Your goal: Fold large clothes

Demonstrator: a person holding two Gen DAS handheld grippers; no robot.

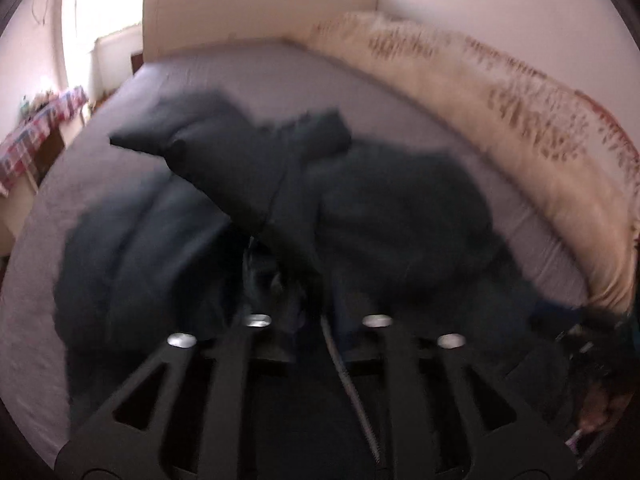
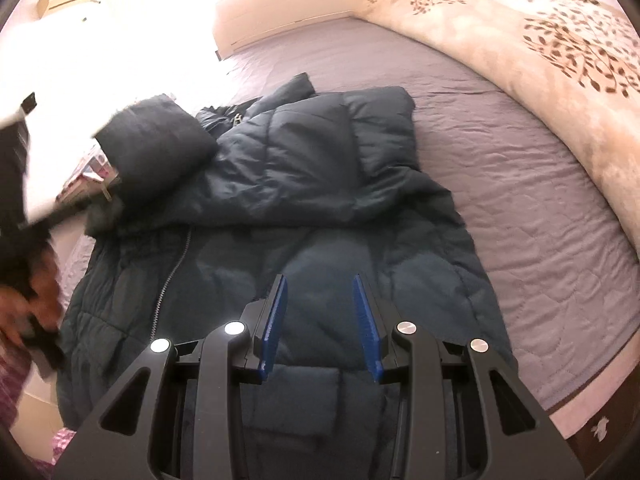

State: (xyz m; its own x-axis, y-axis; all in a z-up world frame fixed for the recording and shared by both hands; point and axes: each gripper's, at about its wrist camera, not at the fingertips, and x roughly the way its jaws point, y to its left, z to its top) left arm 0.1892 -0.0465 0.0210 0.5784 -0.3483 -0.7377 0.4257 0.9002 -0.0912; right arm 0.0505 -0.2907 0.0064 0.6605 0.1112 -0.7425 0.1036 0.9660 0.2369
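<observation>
The right wrist view is sharp. Ahead of and beneath the right gripper [image 2: 320, 320] lies a dark quilted jacket [image 2: 280, 208] spread on a bed with a grey sheet [image 2: 520, 200]. The jaws stand apart, their blue pads [image 2: 276, 320] bare, with nothing pinched between them; the jacket's lower panel shows through the gap. Beyond the fingertips a fold of the jacket lies doubled over, and to the left of the jaws a zipper [image 2: 170, 276] runs down the front. Further left and ahead, a sleeve [image 2: 156, 136] is lifted clear of the bed. At the far left edge a blurred hand [image 2: 28, 304] shows. To the right of the jaws and well away, a cream blanket with a leaf print [image 2: 560, 48] lies along the bed's side.

The left wrist view is smeared by motion. There the jacket [image 1: 400, 216] lies ahead of the left gripper [image 1: 296, 292], and dark cloth seems to hang right at the fingertips. The fingers cannot be picked out from the dark fabric, so whether the jaws grip it I cannot tell. This view alone shows a checked cloth [image 1: 36, 136] on furniture far to the left of the jaws, and the beige headboard [image 1: 260, 12] straight beyond them.
</observation>
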